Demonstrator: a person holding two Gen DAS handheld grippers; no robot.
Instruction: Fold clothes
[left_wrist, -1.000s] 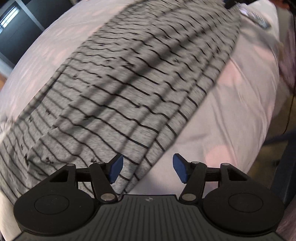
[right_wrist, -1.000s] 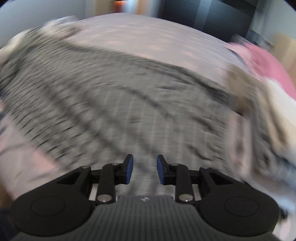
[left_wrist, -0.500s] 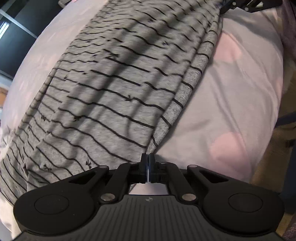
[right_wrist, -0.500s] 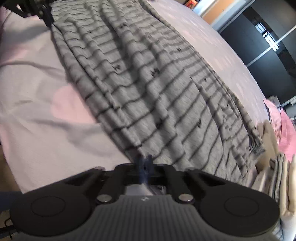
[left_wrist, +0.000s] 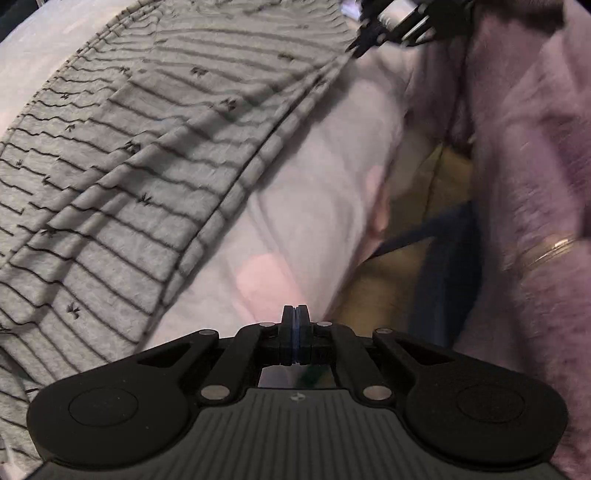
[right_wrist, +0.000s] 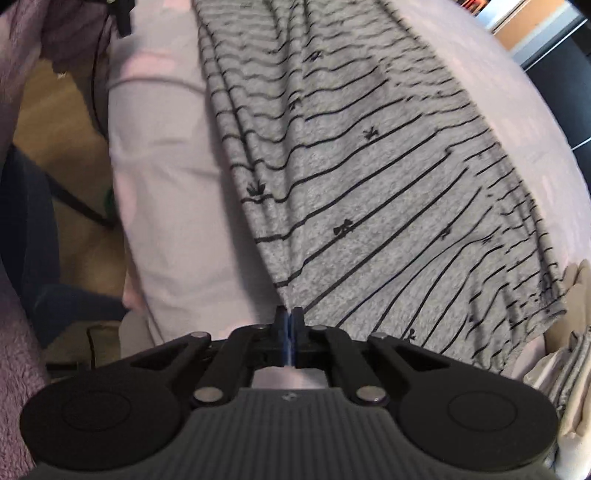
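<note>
A grey garment with thin black stripes (left_wrist: 140, 155) lies stretched along the pale pink bed (left_wrist: 295, 206). It also shows in the right wrist view (right_wrist: 369, 177). My left gripper (left_wrist: 294, 314) is shut, and the garment's hem runs off to its left; no cloth shows between the pads. My right gripper (right_wrist: 289, 315) is shut on the garment's near corner. The right gripper also shows at the top of the left wrist view (left_wrist: 360, 46), pinching the far end of the hem.
The bed's edge drops to a tan floor (left_wrist: 436, 192) with a dark blue frame (right_wrist: 33, 206). A fuzzy lilac sleeve (left_wrist: 535, 147) fills the right of the left view. Folded light clothes (right_wrist: 569, 354) lie at the right.
Both grippers went from open to shut. The hem is now pulled taut between the two ends. The left gripper has swung right, toward the bed's edge.
</note>
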